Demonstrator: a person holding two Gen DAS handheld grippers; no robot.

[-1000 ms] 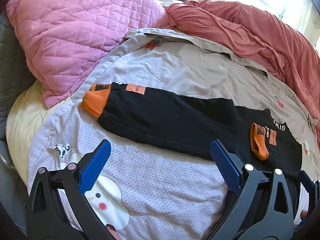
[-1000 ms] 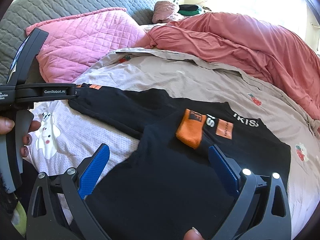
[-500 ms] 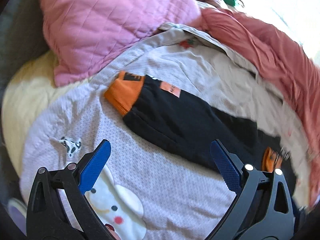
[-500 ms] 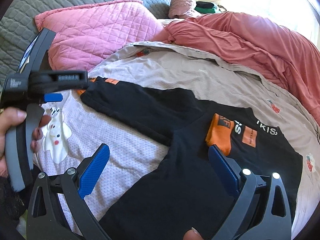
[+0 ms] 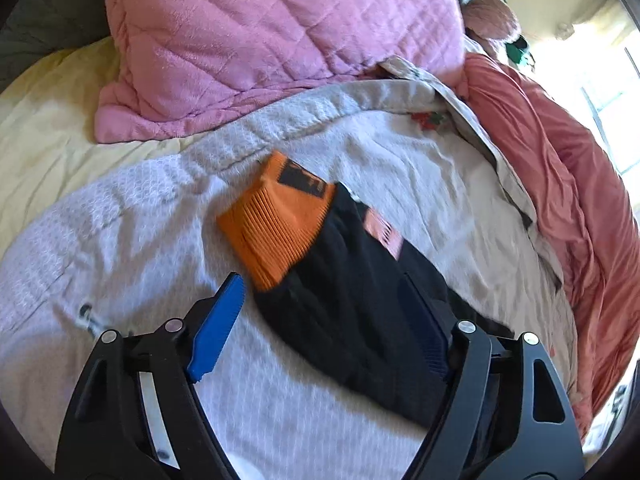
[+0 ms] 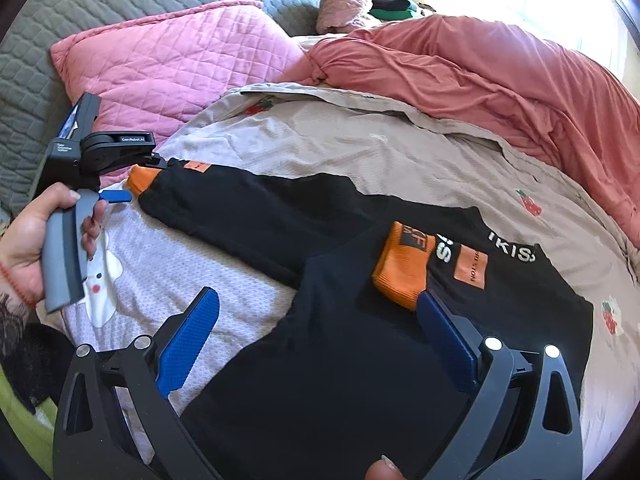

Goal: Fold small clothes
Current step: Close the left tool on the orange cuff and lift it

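Risk: left gripper (image 5: 320, 320), jaws spread wide and empty, straddles the outstretched sleeve (image 5: 352, 300) near its orange cuff (image 5: 276, 228). A shallow bite may catch only the top layer or pinch the blanket (image 5: 120, 248) beneath, dragging both. Right gripper (image 6: 316, 332), also wide open and empty, hovers over the body.

Item: black sweatshirt (image 6: 360, 360), flat on the bed. One sleeve extended toward 10 o'clock; other cuff (image 6: 404, 268) folded across the chest. White lettering, orange patches.
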